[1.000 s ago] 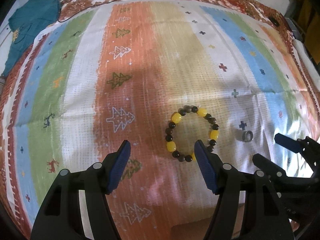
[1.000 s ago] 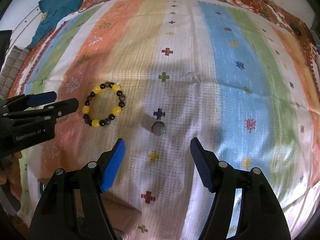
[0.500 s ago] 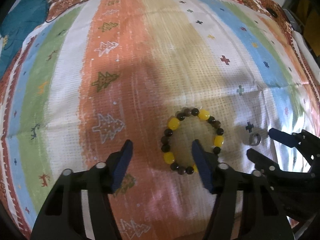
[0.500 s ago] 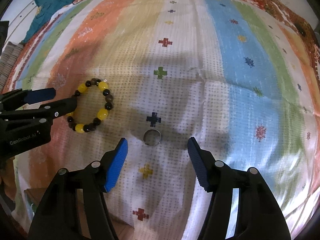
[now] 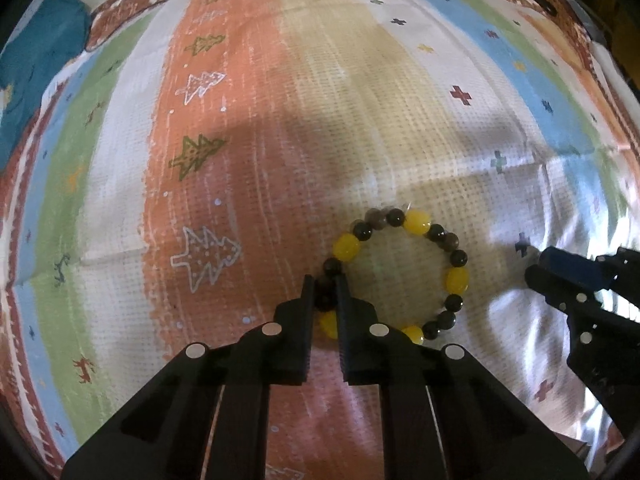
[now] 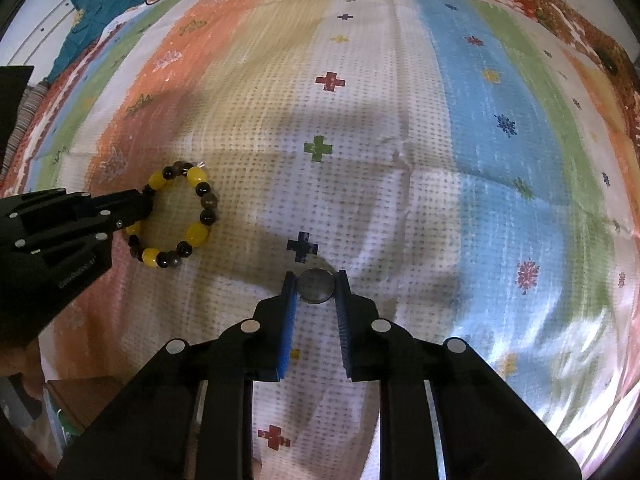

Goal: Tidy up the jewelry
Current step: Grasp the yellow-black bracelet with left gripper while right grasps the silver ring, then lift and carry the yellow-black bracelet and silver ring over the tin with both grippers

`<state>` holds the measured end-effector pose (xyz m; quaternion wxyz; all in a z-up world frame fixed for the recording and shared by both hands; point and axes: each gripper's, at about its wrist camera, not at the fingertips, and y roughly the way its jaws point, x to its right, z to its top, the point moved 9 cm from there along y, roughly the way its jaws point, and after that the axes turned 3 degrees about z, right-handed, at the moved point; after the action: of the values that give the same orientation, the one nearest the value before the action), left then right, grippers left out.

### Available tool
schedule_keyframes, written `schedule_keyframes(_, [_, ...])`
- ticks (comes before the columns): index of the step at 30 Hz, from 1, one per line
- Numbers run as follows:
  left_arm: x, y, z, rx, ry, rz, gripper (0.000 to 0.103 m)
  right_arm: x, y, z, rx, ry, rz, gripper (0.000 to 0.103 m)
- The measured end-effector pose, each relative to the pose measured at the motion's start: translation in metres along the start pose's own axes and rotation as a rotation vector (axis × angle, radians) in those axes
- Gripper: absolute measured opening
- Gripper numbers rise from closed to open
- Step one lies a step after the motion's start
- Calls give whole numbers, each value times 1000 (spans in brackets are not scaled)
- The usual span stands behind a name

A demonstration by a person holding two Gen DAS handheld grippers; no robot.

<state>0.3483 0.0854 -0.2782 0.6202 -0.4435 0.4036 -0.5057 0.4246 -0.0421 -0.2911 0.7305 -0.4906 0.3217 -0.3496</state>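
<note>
One beaded bracelet [image 5: 398, 276] lay flat as an open loop on the striped patterned cloth [image 5: 256, 128], near the seam of the orange and cream bands; being round, it had no clear long axis. It carried five yellow beads among many dark ones. The left gripper [image 5: 325, 290] was pinched on the bracelet's left side, its two fingers pressed against a dark bead with the strand running between them. Well to the right lay one silver ring [image 6: 316, 286], seen as a full circle just nearer than a dark blue cross. The right gripper [image 6: 316, 285] was closed on that ring, a blue pad touching each side of the band. A teal garment [image 6: 108, 4] lay at the far left of the cloth.
</note>
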Motion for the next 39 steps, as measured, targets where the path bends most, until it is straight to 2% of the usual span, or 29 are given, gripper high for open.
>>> schedule_keyframes(6, [0,-13,1,9,-23,-4,9,-1,-7,-3,11,-11,8,20])
schedule_keyframes(19, [0,-91,-9,127,-52,-65,9,0,-55,-18,87,11,17,20])
schedule_keyframes(24, [-1,-99,-9,139,-54,-56,9,-12,-65,-18,114,9,28,20])
schedule_keyframes(35, [-16,-135,-10,201,-119,-118,9,-26,-92,-21,165,-8,43,20])
schedule_keyframes(39, [-19,-144,-13,216,-121,-119,9,-28,-97,-23,172,-10,44,20])
